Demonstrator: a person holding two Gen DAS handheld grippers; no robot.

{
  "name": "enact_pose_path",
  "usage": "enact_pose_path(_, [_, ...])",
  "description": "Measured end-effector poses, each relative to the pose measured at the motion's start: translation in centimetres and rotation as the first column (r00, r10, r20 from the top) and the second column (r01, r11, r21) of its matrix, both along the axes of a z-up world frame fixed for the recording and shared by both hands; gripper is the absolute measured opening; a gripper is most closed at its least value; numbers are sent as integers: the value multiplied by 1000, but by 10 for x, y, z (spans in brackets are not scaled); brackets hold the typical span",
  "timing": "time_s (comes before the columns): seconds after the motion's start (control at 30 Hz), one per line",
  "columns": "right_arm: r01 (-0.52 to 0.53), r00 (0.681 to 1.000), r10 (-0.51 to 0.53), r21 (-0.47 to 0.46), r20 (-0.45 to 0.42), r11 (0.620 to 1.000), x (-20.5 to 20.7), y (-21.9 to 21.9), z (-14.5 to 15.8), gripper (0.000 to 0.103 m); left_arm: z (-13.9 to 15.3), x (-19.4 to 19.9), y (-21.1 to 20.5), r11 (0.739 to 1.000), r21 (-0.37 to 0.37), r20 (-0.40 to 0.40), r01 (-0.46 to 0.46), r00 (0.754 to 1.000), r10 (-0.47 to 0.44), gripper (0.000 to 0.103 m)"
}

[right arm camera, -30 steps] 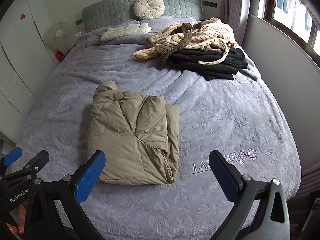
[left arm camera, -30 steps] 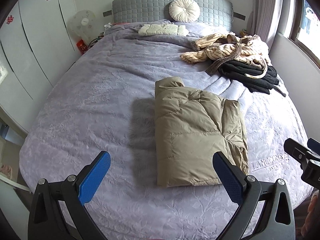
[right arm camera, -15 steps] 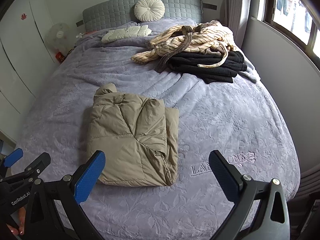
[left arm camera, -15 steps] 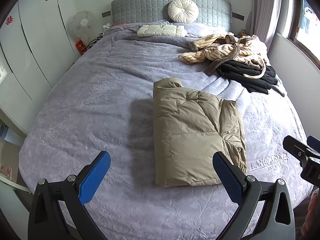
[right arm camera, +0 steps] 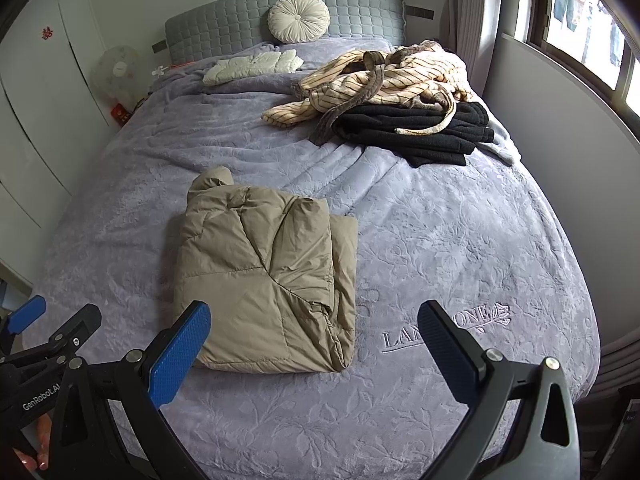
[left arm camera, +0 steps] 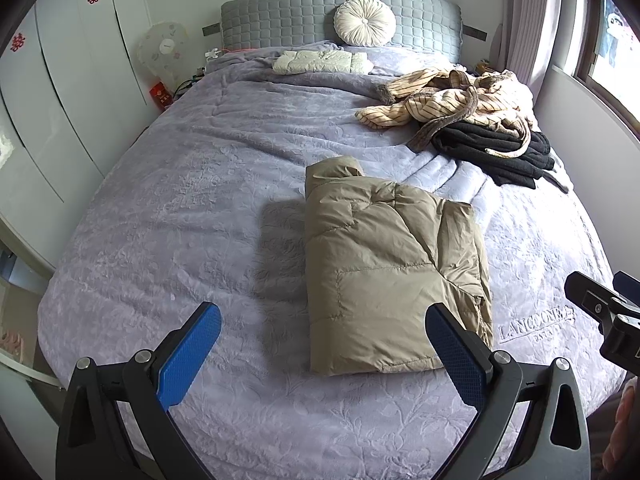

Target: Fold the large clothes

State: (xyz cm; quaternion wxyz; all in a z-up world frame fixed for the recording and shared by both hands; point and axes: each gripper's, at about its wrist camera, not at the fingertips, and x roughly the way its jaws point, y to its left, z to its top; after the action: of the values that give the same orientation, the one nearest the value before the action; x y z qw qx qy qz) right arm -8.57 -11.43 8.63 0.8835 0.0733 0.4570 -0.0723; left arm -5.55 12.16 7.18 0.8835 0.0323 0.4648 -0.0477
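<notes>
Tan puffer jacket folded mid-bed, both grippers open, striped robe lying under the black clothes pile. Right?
One error: the striped robe lies on top of the black clothes pile, not under it; the right wrist view shows it. The tan puffer jacket is folded mid-bed, and the left gripper and right gripper are open.

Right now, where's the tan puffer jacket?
Folded on the purple bedspread, centre in both views, near the foot, short of the striped robe and black pile.

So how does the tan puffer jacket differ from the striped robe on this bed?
The tan puffer jacket is folded into a compact rectangle; the striped robe lies crumpled and unfolded. The jacket sits alone on the bedspread; the robe is draped over black clothes. The jacket is plain, the robe pinstriped. Neither is held by a gripper.
</notes>
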Motion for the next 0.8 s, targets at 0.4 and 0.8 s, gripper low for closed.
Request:
enact_pose_path(0.4, [0, 1000, 0, 1, -1, 1000, 0, 0, 0, 103, 0, -1, -1, 1000, 1, 0, -3, 1000, 3, 102])
enact_pose_path(0.8, [3, 1000, -3, 1, -1, 1000, 0, 1, 0, 103, 0, -1, -1, 1000, 2, 0, -3, 1000, 3, 102])
